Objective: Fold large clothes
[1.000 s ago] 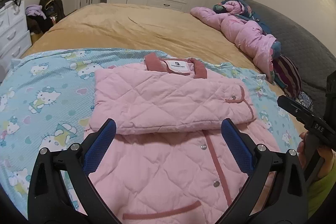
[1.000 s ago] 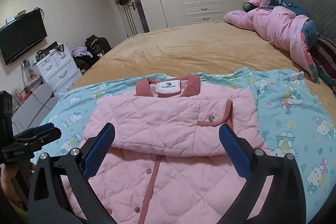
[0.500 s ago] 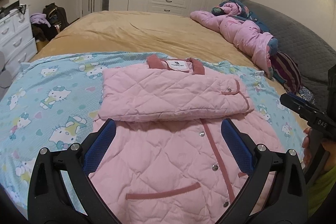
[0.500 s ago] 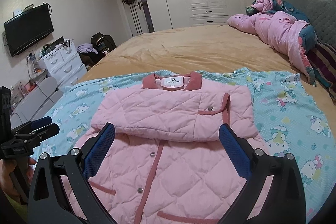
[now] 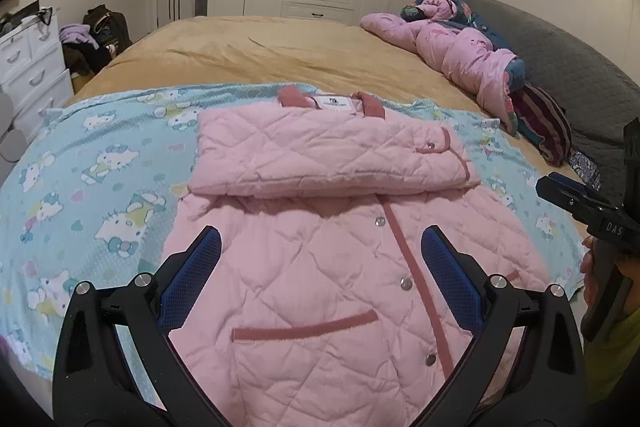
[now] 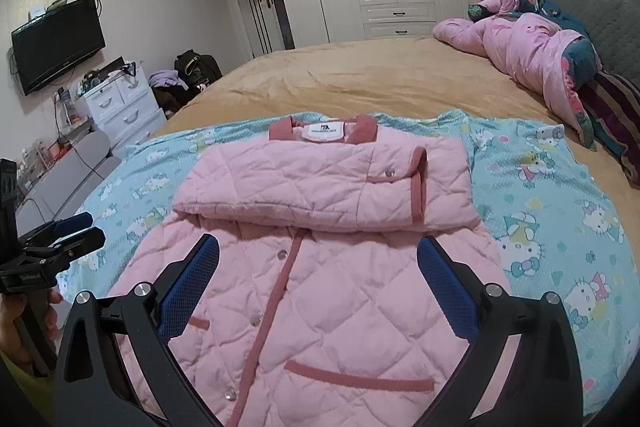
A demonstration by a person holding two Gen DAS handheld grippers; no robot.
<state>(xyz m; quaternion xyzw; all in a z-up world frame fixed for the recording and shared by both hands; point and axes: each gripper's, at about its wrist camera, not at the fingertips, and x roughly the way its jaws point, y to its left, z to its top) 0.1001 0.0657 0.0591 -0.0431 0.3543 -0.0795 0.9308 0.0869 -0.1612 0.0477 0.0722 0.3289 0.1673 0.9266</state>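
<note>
pink jacket (image 5: 320, 267), cartoon blanket (image 5: 100, 187), tan bed (image 5: 280, 55)

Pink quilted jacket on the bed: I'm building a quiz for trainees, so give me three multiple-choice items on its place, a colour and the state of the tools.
1. The pink quilted jacket lies on: A a cartoon-cat print sheet; B bare floor; C a chair.
2. Its collar trim is: A green; B dusty rose; C black.
3. The left tool and the right tool are: A shut on the jacket; B open, empty; C out of view.

Answers: 1 A, the blue cartoon-cat print sheet shows around it. 2 B, rose bands flank the label. 3 B, the blue pads stand wide apart, holding nothing.
</note>
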